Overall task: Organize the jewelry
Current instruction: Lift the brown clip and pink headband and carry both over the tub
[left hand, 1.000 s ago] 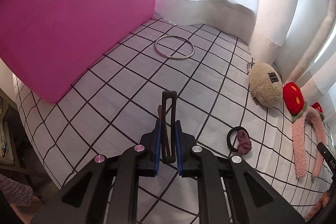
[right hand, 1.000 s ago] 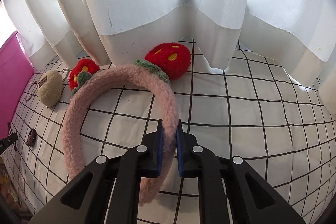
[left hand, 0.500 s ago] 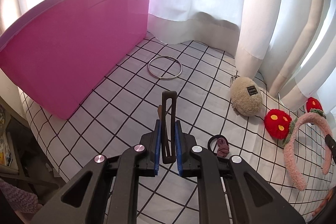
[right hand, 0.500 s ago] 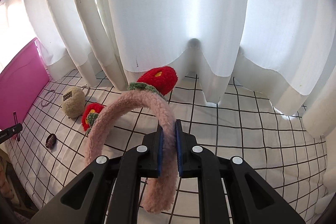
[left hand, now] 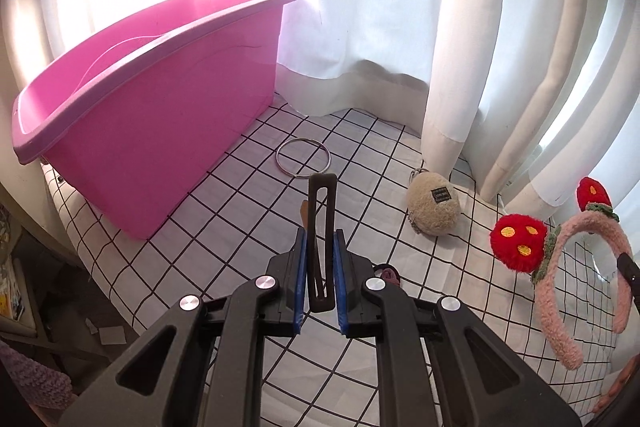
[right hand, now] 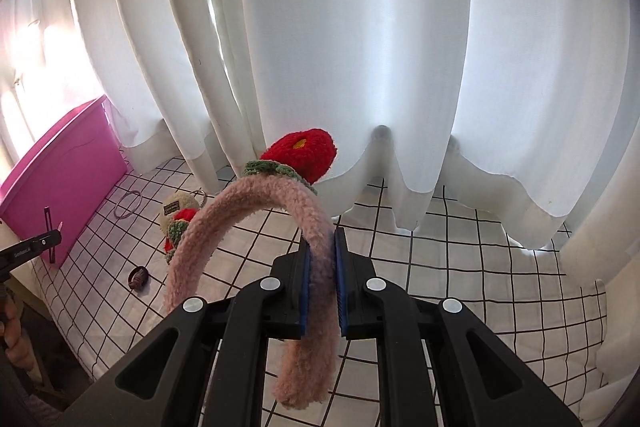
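Note:
My left gripper (left hand: 320, 259) is shut on a dark slotted hair clip (left hand: 321, 211) that stands up between the blue pads, held above the checked cloth. My right gripper (right hand: 322, 267) is shut on a fluffy pink headband (right hand: 248, 203) with red strawberry pompoms (right hand: 306, 153), lifted clear of the cloth. That headband (left hand: 560, 291) also shows at the right of the left wrist view. A pink plastic bin (left hand: 152, 131) stands open-topped at the left. On the cloth lie a metal bangle (left hand: 303, 157), a beige plush keychain (left hand: 434, 205) and a dark hair tie (left hand: 387, 273).
White curtains (right hand: 340, 47) hang along the back of the checked cloth (left hand: 240, 211). The cloth's edge drops off at the left, with clutter (left hand: 12, 287) on the floor below. A person's fingers (right hand: 12, 331) show at the left edge of the right wrist view.
Both grippers have risen with their loads. The headband has come up off the cloth, and the bin's open top has come into the left wrist view.

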`<move>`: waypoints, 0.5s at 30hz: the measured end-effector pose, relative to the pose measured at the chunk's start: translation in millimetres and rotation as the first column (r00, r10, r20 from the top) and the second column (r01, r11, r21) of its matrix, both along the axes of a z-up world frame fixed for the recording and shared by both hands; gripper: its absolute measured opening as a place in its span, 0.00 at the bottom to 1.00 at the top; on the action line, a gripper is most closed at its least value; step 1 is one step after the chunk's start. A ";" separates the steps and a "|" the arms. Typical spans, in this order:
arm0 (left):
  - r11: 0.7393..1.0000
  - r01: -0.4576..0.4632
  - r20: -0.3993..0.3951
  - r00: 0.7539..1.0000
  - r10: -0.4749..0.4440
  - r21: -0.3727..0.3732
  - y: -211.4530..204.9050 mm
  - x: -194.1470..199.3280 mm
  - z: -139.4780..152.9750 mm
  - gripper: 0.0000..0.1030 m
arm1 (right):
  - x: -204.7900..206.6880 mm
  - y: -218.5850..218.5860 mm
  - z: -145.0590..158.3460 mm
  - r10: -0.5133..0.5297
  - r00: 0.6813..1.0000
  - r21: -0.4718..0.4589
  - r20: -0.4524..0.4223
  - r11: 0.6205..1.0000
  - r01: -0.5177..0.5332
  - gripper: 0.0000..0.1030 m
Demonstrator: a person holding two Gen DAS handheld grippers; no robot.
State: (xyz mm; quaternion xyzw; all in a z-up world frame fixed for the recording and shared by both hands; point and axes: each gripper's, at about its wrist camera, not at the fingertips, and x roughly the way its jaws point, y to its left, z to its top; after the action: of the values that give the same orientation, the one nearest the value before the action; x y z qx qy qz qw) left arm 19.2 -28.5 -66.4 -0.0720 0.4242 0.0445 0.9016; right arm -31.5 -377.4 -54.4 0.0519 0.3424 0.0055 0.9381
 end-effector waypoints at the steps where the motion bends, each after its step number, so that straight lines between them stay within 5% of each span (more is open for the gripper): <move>1: 1.000 -0.004 0.008 1.000 0.004 -0.003 1.0 -2.2 5.0 0.12 | -1.2 1.6 4.0 0.010 1.000 0.003 0.009 1.000 -0.010 0.10; 15: 0.995 -0.102 0.112 0.988 0.103 -0.015 27.3 -44.8 66.4 0.12 | -7.5 33.6 64.2 0.191 0.968 0.028 0.159 0.980 -0.198 0.10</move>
State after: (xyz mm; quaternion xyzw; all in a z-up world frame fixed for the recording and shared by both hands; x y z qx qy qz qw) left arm -25.6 -1.2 0.0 -0.1004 0.3686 0.0846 0.9203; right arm -39.0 -343.8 9.8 0.0378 0.2712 0.1091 0.9556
